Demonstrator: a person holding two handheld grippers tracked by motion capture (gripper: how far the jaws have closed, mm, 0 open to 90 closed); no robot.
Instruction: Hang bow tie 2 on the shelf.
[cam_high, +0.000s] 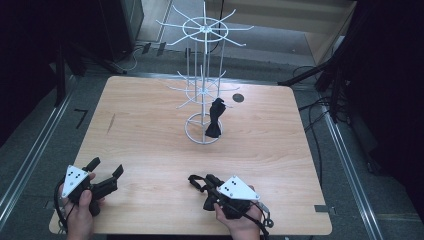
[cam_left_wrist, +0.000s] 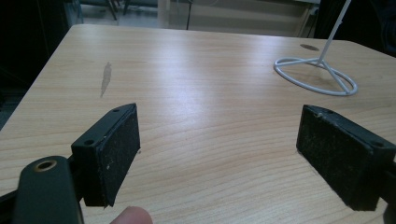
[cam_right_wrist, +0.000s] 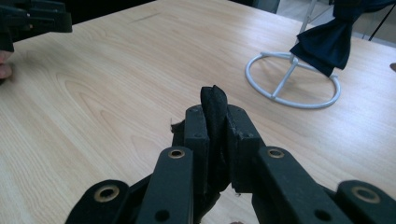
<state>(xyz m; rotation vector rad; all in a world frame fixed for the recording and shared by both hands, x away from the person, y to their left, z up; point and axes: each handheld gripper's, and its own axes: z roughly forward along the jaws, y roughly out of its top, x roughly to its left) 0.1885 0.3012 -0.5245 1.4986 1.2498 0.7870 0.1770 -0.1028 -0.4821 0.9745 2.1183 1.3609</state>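
Observation:
A white wire display rack (cam_high: 202, 75) stands at the middle back of the wooden table (cam_high: 150, 130). A dark bow-tie-like cloth (cam_high: 216, 118) hangs from one of its lower hooks, down to the ring base (cam_right_wrist: 292, 79). My right gripper (cam_high: 201, 182), near the front edge, is shut on a thin piece of black fabric (cam_right_wrist: 215, 105) that sticks up between its jaws. At the front left my left gripper (cam_high: 106, 169) stands open; its pads (cam_left_wrist: 116, 149) are wide apart over bare wood with nothing between them.
A dark streak (cam_high: 110, 123) marks the table's left part. A small round dark spot (cam_high: 238, 97) sits right of the rack. Cables (cam_high: 312, 107) and dark stands crowd the floor around the table. The rack's base ring (cam_left_wrist: 317, 77) lies ahead and right of the left gripper.

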